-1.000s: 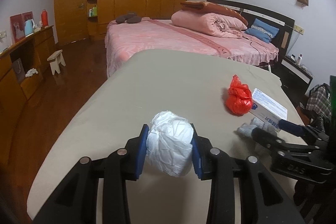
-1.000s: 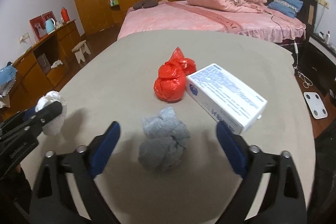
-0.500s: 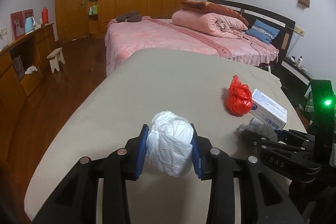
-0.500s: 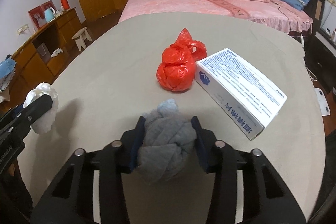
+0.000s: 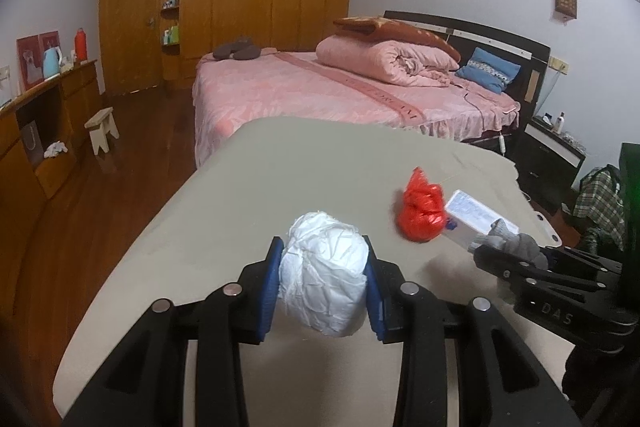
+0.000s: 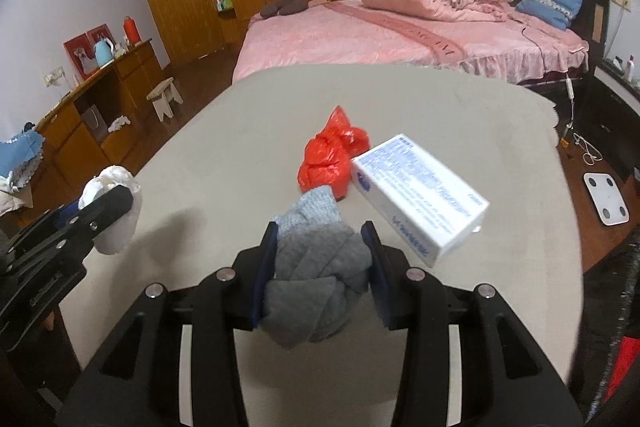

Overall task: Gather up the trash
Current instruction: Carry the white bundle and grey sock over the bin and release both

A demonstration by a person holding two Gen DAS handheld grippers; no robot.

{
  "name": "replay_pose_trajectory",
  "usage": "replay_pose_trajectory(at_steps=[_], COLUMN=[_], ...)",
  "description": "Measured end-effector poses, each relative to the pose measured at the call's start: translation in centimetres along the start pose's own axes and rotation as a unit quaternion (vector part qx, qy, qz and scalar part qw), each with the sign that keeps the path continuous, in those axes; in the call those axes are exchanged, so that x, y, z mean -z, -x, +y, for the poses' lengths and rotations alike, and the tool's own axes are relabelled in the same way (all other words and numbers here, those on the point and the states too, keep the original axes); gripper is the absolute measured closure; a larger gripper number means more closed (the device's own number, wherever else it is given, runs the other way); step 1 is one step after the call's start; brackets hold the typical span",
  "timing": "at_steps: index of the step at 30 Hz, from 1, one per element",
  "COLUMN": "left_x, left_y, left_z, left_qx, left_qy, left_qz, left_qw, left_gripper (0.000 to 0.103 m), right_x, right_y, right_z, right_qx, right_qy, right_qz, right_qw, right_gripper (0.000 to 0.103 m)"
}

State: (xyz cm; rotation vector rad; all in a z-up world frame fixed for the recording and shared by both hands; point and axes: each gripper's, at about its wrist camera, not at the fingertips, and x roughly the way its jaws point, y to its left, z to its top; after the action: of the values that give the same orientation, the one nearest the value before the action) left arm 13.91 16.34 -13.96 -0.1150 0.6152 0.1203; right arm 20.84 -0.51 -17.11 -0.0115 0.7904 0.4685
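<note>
My left gripper point(image 5: 324, 283) is shut on a crumpled white paper wad point(image 5: 322, 273) and holds it above the beige table point(image 5: 280, 167). My right gripper point(image 6: 322, 267) is shut on a grey cloth ball point(image 6: 316, 267), lifted above the table point(image 6: 460, 115). A red plastic bag point(image 6: 332, 157) lies mid-table, touching a white box with blue print point(image 6: 420, 191). In the left wrist view the bag point(image 5: 420, 211), the box point(image 5: 472, 213) and the right gripper with the grey ball point(image 5: 508, 241) show at right. The white wad shows at left in the right wrist view point(image 6: 116, 215).
A pink bed point(image 5: 340, 91) stands beyond the table. A wooden sideboard point(image 6: 92, 115) and a small stool point(image 6: 164, 99) are at left. A white scale point(image 6: 606, 197) lies on the floor at right, near a black nightstand point(image 5: 552, 151).
My right gripper closed on the grey cloth ball and lifted it off the table. My left gripper kept hold of the white wad and rose a little.
</note>
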Motion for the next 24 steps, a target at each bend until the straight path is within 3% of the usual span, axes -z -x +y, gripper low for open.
replay_pose_trajectory(at_steps=[14,24], left_x=[-0.9,-1.4], left_y=[3.0,5.4], left_z=[-4.9,-10.3], left_qx=[0.029,0.071], left_qy=[-0.017,-0.042], left_qz=[-0.016,-0.028], left_qw=[0.9993,0.9962], left_gripper=[0.066,0.066], right_x=[0.1,1.1], right_y=[7.0,12.3], right_z=[-3.4,-6.8], right_qx=[0.017,0.042], right_qy=[-0.016,-0.032], right_qz=[-0.037,-0.063], right_qw=[0.999,0.997], right_gripper=[0.063,0.063])
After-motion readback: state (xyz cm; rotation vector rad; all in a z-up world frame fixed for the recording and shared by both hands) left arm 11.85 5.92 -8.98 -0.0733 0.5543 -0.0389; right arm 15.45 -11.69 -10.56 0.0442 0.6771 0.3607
